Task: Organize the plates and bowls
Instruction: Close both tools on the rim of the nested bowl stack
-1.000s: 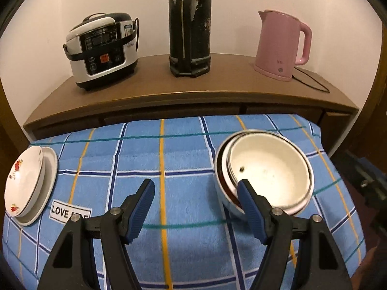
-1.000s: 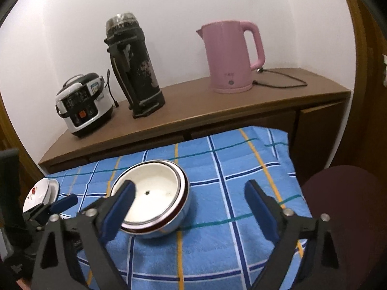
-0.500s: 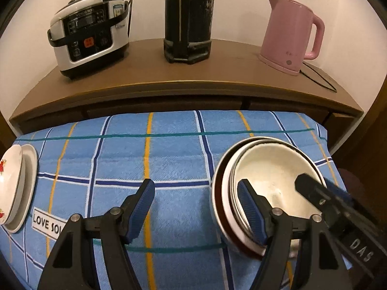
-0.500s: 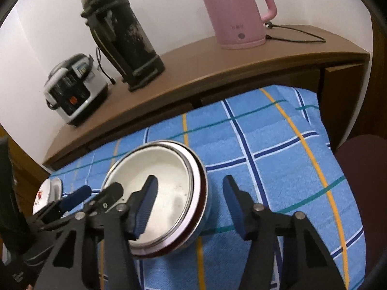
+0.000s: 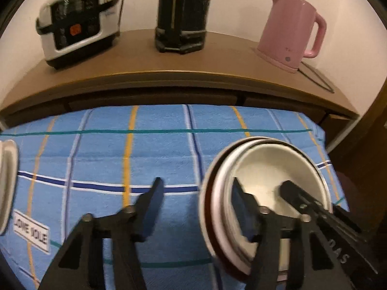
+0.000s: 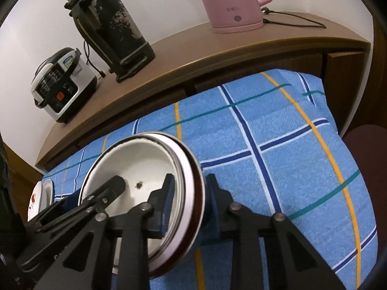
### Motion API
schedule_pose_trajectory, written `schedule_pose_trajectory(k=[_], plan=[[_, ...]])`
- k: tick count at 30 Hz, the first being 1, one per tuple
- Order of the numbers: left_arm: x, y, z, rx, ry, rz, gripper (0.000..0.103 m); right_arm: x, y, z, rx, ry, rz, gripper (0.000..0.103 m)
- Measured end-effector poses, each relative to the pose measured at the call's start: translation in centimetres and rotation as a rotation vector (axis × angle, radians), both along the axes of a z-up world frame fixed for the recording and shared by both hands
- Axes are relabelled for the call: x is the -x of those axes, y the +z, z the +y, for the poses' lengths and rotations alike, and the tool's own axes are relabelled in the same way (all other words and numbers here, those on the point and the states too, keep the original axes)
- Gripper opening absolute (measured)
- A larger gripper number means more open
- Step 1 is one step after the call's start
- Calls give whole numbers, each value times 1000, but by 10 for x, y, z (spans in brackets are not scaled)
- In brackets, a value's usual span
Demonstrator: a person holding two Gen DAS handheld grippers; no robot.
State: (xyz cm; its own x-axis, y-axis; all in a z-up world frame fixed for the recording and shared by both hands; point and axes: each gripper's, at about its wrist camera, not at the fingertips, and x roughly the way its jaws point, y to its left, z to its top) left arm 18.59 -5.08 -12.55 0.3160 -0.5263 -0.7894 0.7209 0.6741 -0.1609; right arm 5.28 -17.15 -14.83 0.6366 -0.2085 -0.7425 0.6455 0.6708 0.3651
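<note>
**Both grippers at the nested bowls on the blue cloth**

At the far left edge of the left wrist view, a stack of white plates [image 5: 7, 181] lies on the blue checked cloth [image 5: 96, 159]; the right wrist view shows a red flower print on the top plate. A white label with dark lettering [image 5: 31, 233] is sewn to the cloth just beside them.

Behind the cloth runs a wooden sideboard [image 5: 169, 62]. On it, from left to right, stand a black-and-white rice cooker [image 5: 77, 24], a tall black flask [image 5: 183, 12] and a pink kettle [image 5: 290, 31] with its cord trailing to the right.

The left gripper [image 5: 196, 191] straddles the left wall of the stacked bowls [image 5: 273, 159], which sit on the right part of the cloth, well apart from the plates. One finger is outside on the cloth and the other is inside the top bowl. Its jaws have just been closing, yet a clear gap remains between the outer finger and the bowl wall, so no grip is made.

The stack is a cream bowl nested in a bowl with a dark red band under the rim, and it appears tilted.

The right gripper [image 6: 189, 191] takes the right wall of the same stack. Its jaws have just been closing and now stand narrow, one pad against the inside and one against the outside, clamped on the rim. A small dark speck [image 6: 139, 184] lies in the bowl bottom. A dark maroon round seat [image 6: 367, 149] stands past the right edge of the cloth.
</note>
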Motion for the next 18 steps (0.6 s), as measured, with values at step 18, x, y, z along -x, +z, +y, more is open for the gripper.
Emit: schedule_pose_trajectory(k=[18], plan=[[19,12,13,-22,-24,-50,31,6,7,26,18,13,23,25]])
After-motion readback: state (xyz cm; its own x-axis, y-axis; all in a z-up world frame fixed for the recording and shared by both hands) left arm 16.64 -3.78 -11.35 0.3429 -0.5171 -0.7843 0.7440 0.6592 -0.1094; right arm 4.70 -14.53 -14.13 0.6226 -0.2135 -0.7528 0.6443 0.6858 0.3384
